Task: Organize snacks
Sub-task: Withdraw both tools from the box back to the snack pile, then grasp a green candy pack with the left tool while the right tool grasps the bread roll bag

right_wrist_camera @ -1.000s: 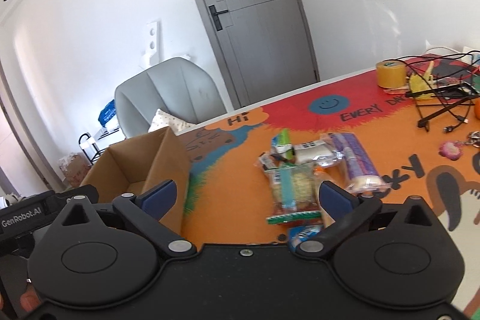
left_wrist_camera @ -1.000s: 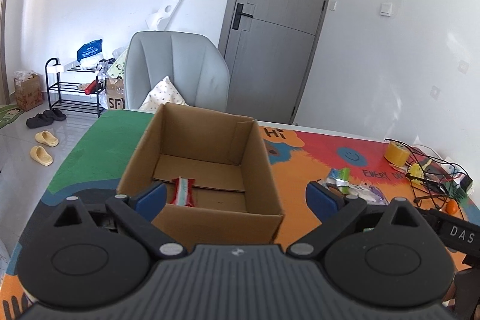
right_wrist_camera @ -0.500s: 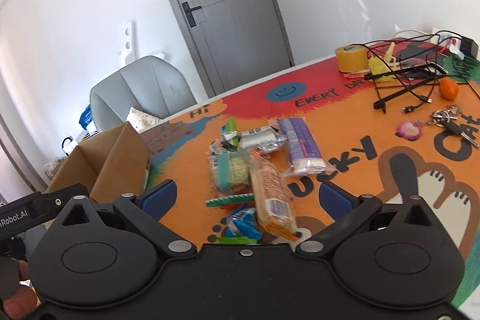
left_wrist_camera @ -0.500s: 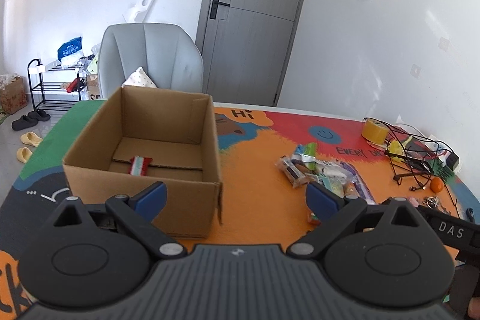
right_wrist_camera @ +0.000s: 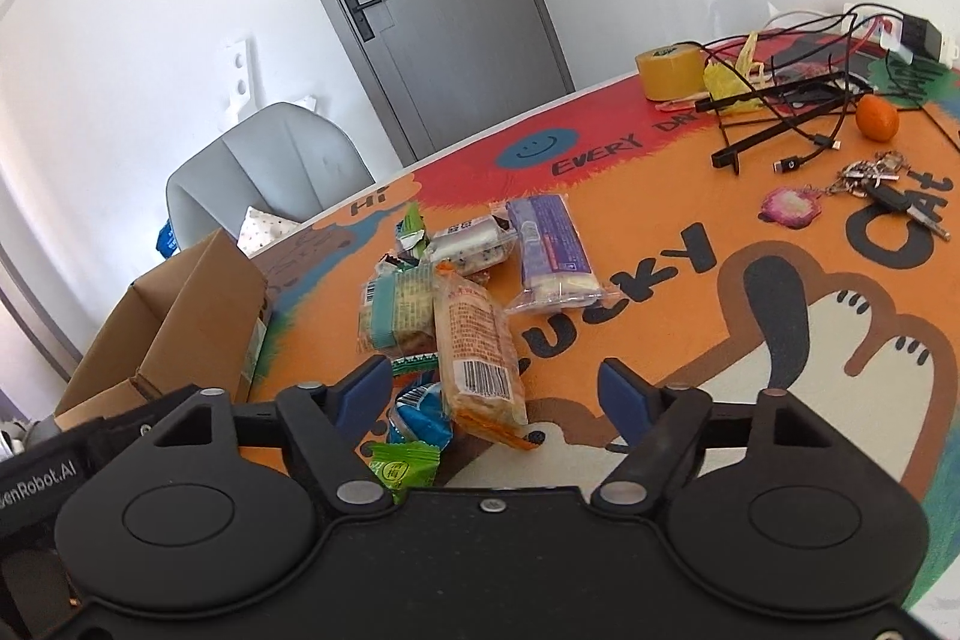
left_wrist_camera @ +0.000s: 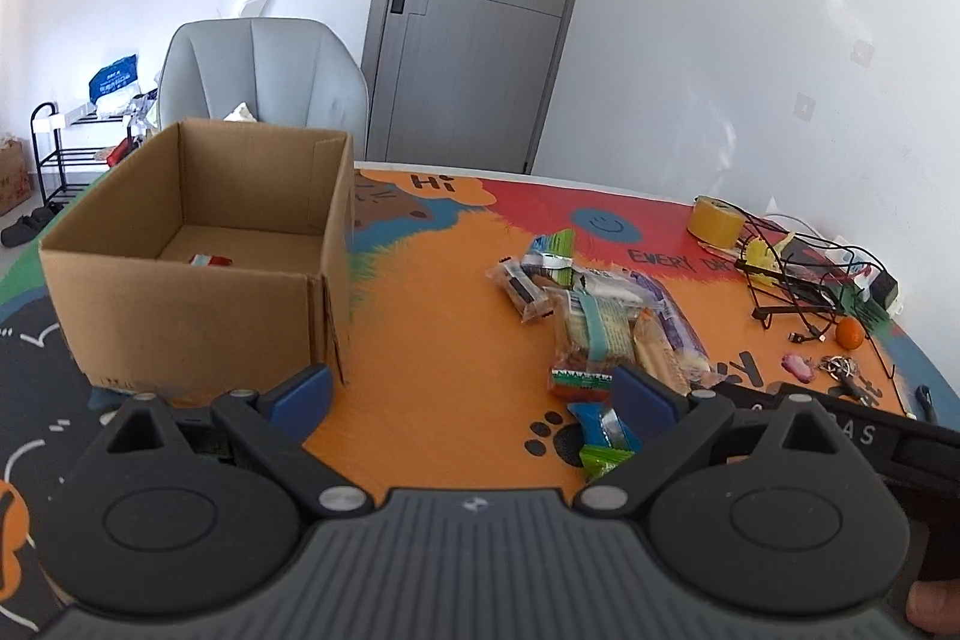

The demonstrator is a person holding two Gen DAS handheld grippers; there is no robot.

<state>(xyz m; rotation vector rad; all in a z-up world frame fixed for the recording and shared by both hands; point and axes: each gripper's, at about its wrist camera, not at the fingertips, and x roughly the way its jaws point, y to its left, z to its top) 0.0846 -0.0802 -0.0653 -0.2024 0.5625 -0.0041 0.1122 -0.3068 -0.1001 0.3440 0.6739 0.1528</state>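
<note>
A heap of wrapped snacks [right_wrist_camera: 456, 280] is seen near the middle of the bench [right_wrist_camera: 750, 340], with a cardboard box [left_wrist_camera: 198, 268] set well to its left as the likely collecting place; one red-and-white packet [left_wrist_camera: 210, 260] is already inside. Roughly eight packets are counted on the bench, though overlaps make the tally uncertain. The right gripper [right_wrist_camera: 493, 388] is held low over the nearest long orange packet [right_wrist_camera: 480, 358], fingers spread and empty, apparently lined up for a pick. The left gripper [left_wrist_camera: 474, 388] is likewise kept released, holding nothing, between box and heap.
</note>
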